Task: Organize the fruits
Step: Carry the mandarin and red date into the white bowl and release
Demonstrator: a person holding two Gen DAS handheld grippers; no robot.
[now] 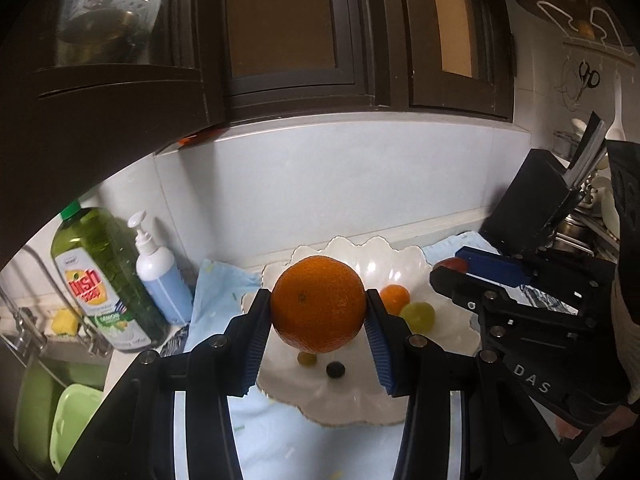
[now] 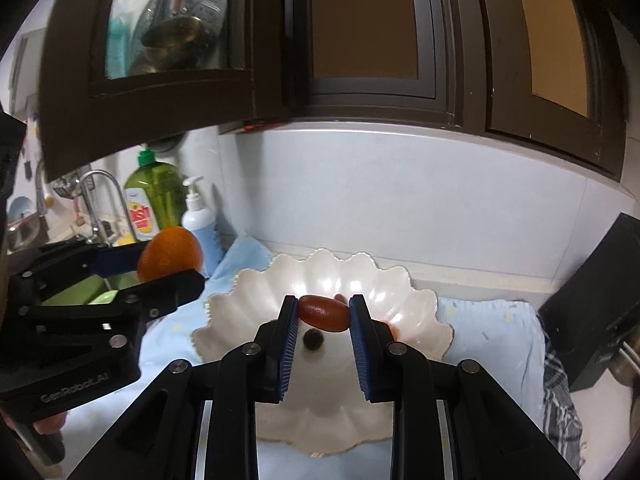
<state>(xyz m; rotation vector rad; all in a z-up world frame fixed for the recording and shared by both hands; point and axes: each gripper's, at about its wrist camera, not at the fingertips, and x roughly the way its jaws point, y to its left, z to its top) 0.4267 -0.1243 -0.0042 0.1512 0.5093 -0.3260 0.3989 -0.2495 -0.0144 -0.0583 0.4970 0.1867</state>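
Left gripper is clamped on a big orange, both blue pads pressed into its sides, fruit held clear above the white scalloped bowl. Right gripper is clamped on a small reddish-brown oval fruit, pinched end to end, also above the bowl.

In the bowl, left view: a small orange fruit, a green grape, a smaller green grape, one dark berry. Middle of the bowl floor is mostly bare.

The bowl sits on a light blue cloth on the counter, its wavy rim near the back wall.

Edges:
- Dark cabinet hangs low over the left side.
- Green dish-soap bottle and white pump bottle stand just left of the cloth, sink beyond them.
- Black block stands right of the cloth, a checked towel beside it.

The two grippers sit side by side, near each other but apart.
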